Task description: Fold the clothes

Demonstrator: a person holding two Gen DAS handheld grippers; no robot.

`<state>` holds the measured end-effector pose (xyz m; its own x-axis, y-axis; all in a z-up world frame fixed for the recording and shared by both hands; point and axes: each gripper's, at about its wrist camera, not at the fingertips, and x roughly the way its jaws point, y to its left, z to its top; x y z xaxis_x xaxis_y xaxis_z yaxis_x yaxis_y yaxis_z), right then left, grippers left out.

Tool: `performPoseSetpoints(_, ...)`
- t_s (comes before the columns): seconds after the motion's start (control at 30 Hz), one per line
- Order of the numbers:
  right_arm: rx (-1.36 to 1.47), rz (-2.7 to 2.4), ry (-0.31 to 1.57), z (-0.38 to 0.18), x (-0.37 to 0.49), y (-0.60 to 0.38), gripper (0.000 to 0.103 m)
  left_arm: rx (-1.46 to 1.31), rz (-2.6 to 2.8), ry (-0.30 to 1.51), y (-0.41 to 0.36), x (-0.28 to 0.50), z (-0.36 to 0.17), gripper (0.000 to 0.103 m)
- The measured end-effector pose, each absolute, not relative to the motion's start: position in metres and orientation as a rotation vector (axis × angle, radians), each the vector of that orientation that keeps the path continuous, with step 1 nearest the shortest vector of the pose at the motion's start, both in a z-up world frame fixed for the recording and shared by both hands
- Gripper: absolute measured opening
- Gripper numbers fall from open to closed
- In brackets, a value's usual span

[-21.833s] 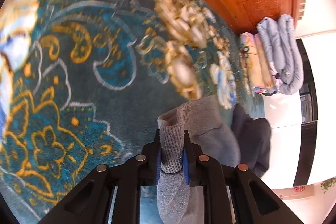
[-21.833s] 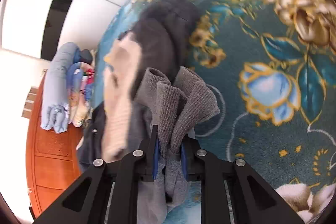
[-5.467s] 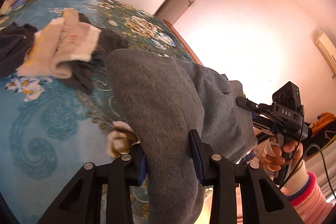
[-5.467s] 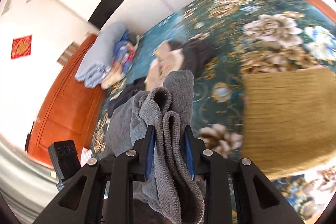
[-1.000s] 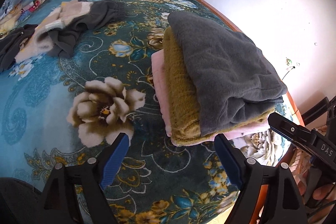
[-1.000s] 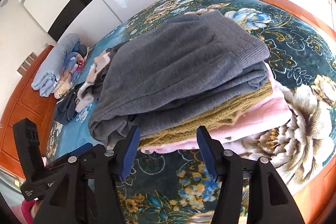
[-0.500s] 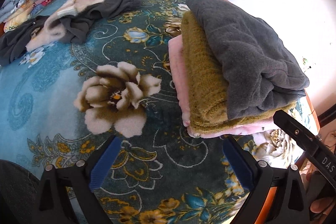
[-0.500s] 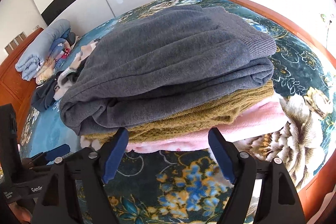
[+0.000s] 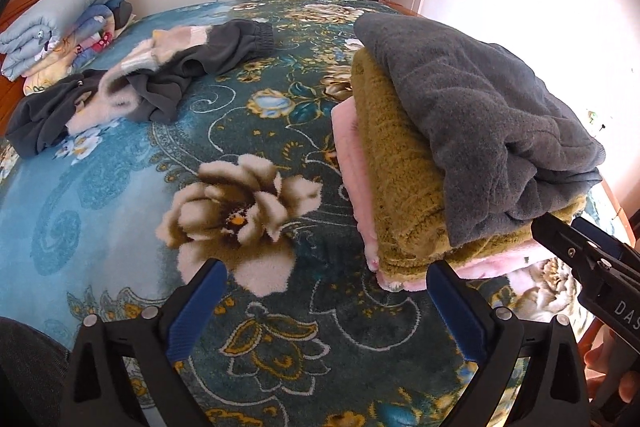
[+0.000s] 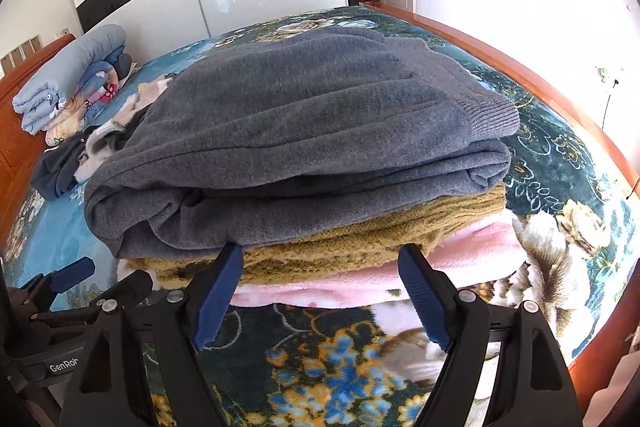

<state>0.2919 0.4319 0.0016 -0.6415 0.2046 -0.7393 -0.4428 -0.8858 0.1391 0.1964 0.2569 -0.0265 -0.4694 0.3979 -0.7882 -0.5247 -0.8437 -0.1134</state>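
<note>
Now folded grey sweater point(image 10: 304, 131) atop stack, just beyond right gripper point(image 10: 320, 291), jaws spread, empty.

Your left gripper point(image 9: 326, 281) is angled downward with its jaws opening, already spread wide, the blue pads point(image 9: 196, 311) well apart and nothing held between them. Your right gripper point(image 10: 320, 269) also tilts downward, jaws standing wide, blue pads point(image 10: 420, 293) apart and gripping nothing. Each gripper shows in the other's view, side by side. Part of your hand point(image 9: 600, 359) is visible low beside the right gripper's body
</note>
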Motion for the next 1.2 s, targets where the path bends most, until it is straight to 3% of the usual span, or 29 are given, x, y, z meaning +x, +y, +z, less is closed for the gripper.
performPoseSetpoints(0.33, -1.087, 2.554, 0.441, -0.005, 0.284, 0.426, 0.081, -1.329, 2.250, 0.152, 0.258, 0.187, -0.045, 0.101)
performPoseSetpoints(1.2, -1.150, 2.491, 0.495, -0.004, 0.275, 0.425, 0.081, -1.262, 2.251, 0.175, 0.257, 0.192, -0.036, 0.102)
